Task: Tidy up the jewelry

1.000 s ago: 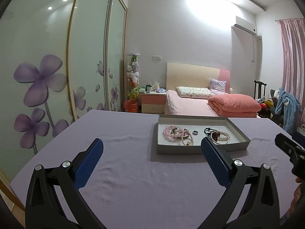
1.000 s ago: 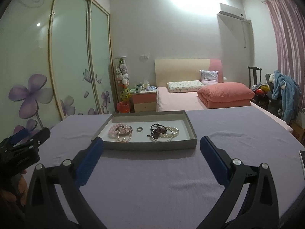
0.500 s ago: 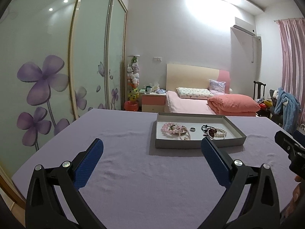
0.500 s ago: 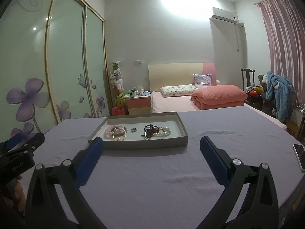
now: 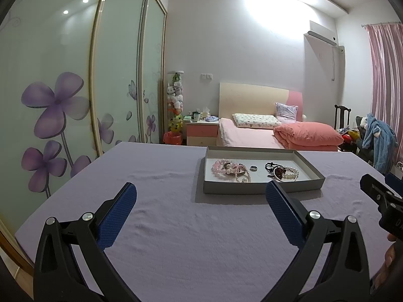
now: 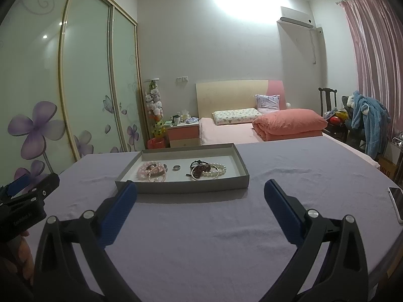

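Lying on the counter (image 5: 176,239): a grey shallow tray (image 5: 259,189) is sitting on the lilac cloth, far of both claws and touching neither.
Tray from the left claw (image 5: 201,196): it is lying ahead and slightly to the right, its near wall just beyond the right blue pad.
Tray from the right claw (image 6: 200,192): it is lying ahead and slightly to the left (image 6: 181,187), its near left corner just behind the left blue pad.
Jewelry in the tray: pink bead bracelets (image 5: 223,168) are piling at the left, a small ring (image 5: 253,168) is resting in the middle, and a dark bead bracelet (image 5: 275,168) is tangling with a pearl bracelet (image 5: 292,173) at the right.
Same pieces, right view: pink beads (image 6: 151,170), ring (image 6: 176,167), pearls (image 6: 217,170).
Left claw state: its fingers are spreading wide, holding nothing and touching nothing.
Right claw state: its fingers are also spreading wide, gripping nothing.
Counter's right edge: a phone (image 6: 398,202) is lying well apart from the tray.
Beyond the counter: a bed (image 6: 252,125) is standing against the far wall.
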`<state>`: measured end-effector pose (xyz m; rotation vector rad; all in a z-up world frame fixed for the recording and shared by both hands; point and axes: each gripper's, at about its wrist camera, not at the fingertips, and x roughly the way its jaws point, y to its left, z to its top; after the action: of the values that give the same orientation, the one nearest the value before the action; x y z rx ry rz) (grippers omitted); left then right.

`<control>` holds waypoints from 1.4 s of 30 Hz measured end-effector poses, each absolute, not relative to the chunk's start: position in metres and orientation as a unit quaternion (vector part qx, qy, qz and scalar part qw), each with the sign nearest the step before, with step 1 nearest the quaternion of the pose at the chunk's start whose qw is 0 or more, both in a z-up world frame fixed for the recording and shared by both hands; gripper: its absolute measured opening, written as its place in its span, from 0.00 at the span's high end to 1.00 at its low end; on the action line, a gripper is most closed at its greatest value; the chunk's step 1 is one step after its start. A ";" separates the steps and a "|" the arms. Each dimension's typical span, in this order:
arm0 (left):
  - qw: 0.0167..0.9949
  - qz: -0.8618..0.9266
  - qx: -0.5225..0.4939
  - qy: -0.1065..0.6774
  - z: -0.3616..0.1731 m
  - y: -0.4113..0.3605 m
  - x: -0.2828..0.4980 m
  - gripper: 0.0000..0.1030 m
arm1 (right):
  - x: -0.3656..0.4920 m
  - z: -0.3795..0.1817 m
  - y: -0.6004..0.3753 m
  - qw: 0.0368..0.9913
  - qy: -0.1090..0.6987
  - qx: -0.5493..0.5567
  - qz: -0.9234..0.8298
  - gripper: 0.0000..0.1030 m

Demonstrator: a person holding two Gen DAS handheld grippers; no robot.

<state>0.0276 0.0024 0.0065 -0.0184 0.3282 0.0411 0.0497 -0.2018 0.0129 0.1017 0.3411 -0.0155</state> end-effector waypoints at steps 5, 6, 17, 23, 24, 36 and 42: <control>0.986 0.020 -0.009 0.163 0.006 0.002 0.028 0.02 | 0.050 0.013 -0.201 0.984 0.169 0.051 -0.008 0.04; 0.986 0.019 -0.008 0.163 0.007 0.002 0.027 0.02 | 0.050 0.013 -0.201 0.984 0.169 0.051 -0.008 0.04; 0.986 0.020 -0.008 0.168 0.008 0.000 0.028 0.02 | 0.050 0.012 -0.201 0.984 0.170 0.051 -0.008 0.04; 0.985 0.021 -0.010 0.171 0.008 0.000 0.029 0.02 | 0.051 0.013 -0.202 0.984 0.171 0.051 -0.007 0.04; 0.985 0.021 -0.010 0.171 0.008 0.001 0.029 0.02 | 0.051 0.012 -0.202 0.984 0.171 0.051 -0.007 0.04; 0.985 0.019 -0.008 0.170 0.007 0.000 0.029 0.02 | 0.053 0.012 -0.197 0.983 0.174 0.050 -0.006 0.04; 0.985 0.019 -0.007 0.170 0.007 0.000 0.028 0.02 | 0.053 0.011 -0.196 0.983 0.175 0.050 -0.006 0.04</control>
<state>0.0284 0.0002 0.0070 -0.0144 0.3418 0.0385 0.0526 -0.1965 0.0107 0.1010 0.3522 -0.0126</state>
